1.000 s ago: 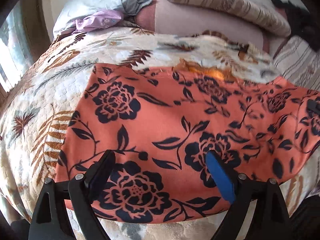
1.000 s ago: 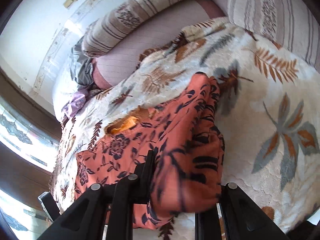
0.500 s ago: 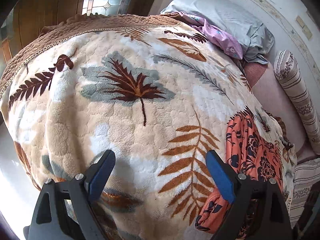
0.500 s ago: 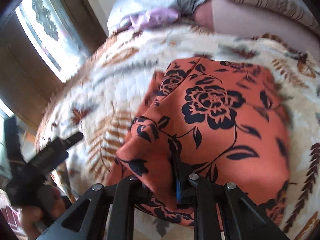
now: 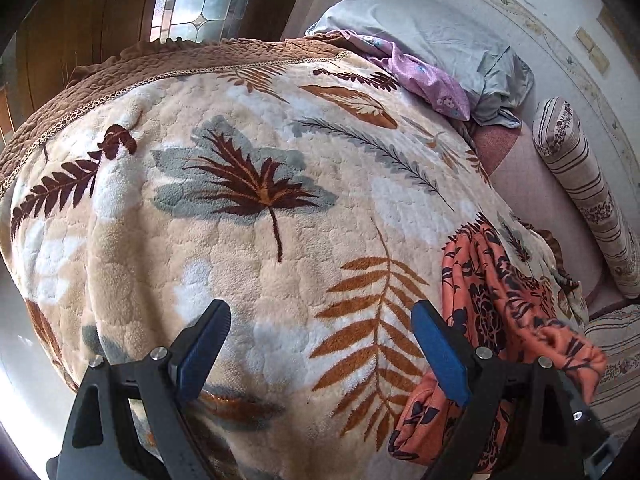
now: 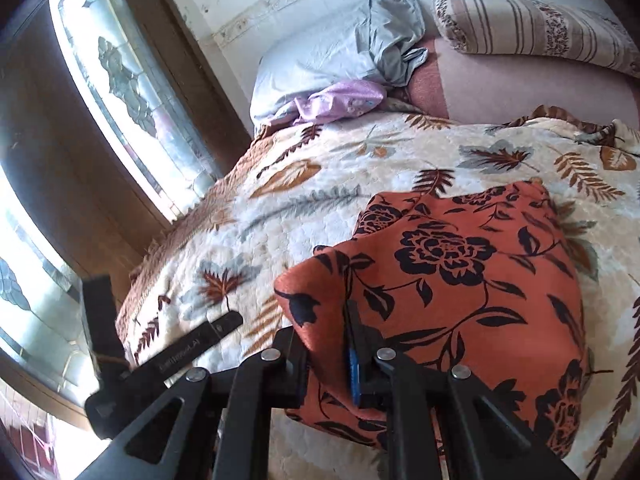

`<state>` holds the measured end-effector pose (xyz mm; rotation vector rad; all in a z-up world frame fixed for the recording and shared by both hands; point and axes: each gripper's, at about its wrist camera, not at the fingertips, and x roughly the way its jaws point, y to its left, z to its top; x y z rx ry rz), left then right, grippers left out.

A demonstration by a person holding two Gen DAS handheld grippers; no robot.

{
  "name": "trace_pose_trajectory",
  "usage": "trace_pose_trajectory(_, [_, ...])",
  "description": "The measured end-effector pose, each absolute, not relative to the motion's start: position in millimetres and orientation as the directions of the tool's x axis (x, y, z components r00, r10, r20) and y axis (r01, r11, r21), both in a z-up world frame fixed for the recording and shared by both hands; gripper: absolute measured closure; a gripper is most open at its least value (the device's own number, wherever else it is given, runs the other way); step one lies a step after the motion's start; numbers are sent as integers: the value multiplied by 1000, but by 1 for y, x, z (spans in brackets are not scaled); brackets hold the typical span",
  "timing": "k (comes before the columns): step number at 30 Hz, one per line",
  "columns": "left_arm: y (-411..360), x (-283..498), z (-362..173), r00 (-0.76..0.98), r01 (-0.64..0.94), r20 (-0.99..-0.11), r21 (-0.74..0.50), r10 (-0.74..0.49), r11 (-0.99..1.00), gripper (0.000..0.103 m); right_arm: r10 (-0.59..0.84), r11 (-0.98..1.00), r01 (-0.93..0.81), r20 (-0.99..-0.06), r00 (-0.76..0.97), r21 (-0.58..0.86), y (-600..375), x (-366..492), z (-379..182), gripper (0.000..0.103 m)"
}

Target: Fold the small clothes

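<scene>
An orange garment with a black flower print [image 6: 460,276] lies folded over on the leaf-patterned blanket [image 6: 304,200]. My right gripper [image 6: 328,344] is shut on the garment's near left corner and holds that fold up. In the left wrist view the garment [image 5: 500,304] is bunched at the right, beside the right finger. My left gripper [image 5: 320,344] is open and empty over the bare blanket [image 5: 240,208], left of the garment. The left gripper's body also shows in the right wrist view [image 6: 160,356].
A grey pillow [image 5: 432,36] and a purple cloth [image 5: 424,76] lie at the bed's head. A striped bolster [image 5: 580,184] and pink sheet [image 5: 532,188] lie along the wall. A brown quilted edge [image 5: 100,84] borders the blanket by the wooden frame and glass panel [image 6: 132,92].
My left gripper has let go of the garment and swung left over bare blanket. My right gripper has carried its corner across to the left, folding the garment over itself.
</scene>
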<state>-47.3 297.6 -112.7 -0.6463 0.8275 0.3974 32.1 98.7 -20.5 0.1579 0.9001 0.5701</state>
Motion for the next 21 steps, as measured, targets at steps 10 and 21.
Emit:
trace_pose_trajectory(10, [295,-44,-116,624,-533,-781,-401,26,745,11,579,813,-433,-628,520,390,94,29,4,88])
trace_pose_trajectory(21, [280,33,-103,575,-161,-524,-825,-628,541,11,601,795,-449,-632,489,408,85,17,-20,89])
